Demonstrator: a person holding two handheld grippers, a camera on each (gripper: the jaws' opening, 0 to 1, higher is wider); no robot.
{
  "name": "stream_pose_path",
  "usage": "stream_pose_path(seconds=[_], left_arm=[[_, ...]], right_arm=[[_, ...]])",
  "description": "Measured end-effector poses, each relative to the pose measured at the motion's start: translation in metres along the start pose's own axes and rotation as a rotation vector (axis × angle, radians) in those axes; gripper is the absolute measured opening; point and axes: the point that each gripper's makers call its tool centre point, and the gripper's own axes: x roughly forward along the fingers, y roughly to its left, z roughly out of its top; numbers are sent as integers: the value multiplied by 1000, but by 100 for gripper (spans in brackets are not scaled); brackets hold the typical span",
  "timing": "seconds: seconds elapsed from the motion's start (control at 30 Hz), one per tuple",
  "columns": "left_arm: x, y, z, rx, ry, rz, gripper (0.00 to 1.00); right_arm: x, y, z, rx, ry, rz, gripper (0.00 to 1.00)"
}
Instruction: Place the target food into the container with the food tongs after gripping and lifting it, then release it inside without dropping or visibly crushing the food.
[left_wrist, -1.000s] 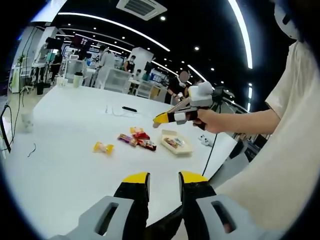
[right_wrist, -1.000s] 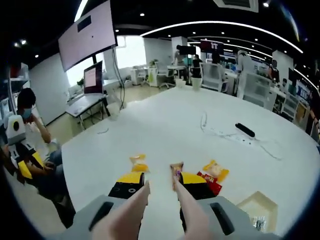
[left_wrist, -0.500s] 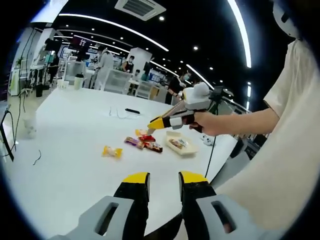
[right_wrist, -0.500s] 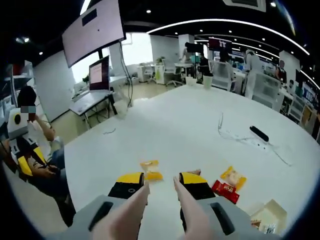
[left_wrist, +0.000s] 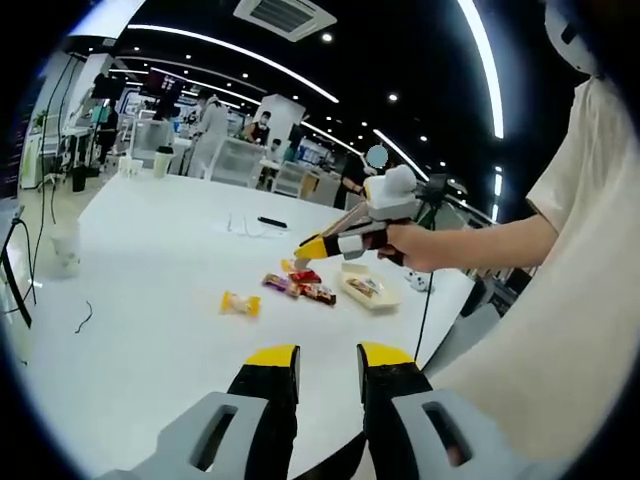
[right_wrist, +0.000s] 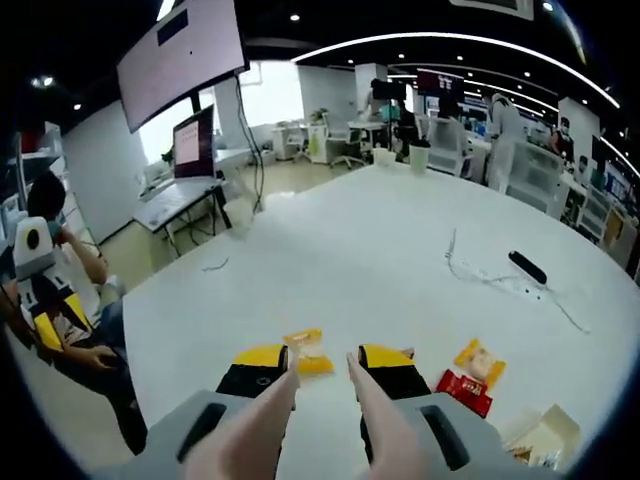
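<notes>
1. Yellow snack (right_wrist: 306, 351): lies on the white table (right_wrist: 340, 260) at lower centre of the right gripper view, seen between and just past the tips of the right gripper (right_wrist: 322, 358). In the left gripper view it (left_wrist: 240, 302) lies alone at centre left, apart from the other packets.
2. Tongs (right_wrist: 318, 420): two pale arms rise from the bottom of the right gripper view, along the inner faces of the gripper's jaws. They stand parted, with a clear gap at the tips, and grip nothing.
3. Right gripper, left gripper view (left_wrist: 305, 245): held in a hand (left_wrist: 412, 243) above the table at centre right, tip pointing down-left toward the packets.
4. Packets (left_wrist: 300, 285): a red and yellow cluster at frame centre; in the right gripper view at lower right (right_wrist: 470, 375).
5. Container (left_wrist: 368, 287): a pale open box just right of the cluster, with contents too small to identify; in the right gripper view at the lower right edge (right_wrist: 545, 432).
6. Left gripper (left_wrist: 328, 357): at bottom centre, jaws parted, empty, above the near table edge.
7. Cable (right_wrist: 500, 283) and a dark remote (right_wrist: 527, 266): upper right of the right gripper view.
</notes>
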Motion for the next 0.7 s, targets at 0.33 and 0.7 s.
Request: stream_pose_path(seconds=[0.33,0.7], left_arm=[[-7,13,0,-15,-10,21,22],[-6,28,6,-22,1,50,22]], right_arm=[[19,13,0,-23,25,26,27],[50,21,-9,-66,74,70,27]])
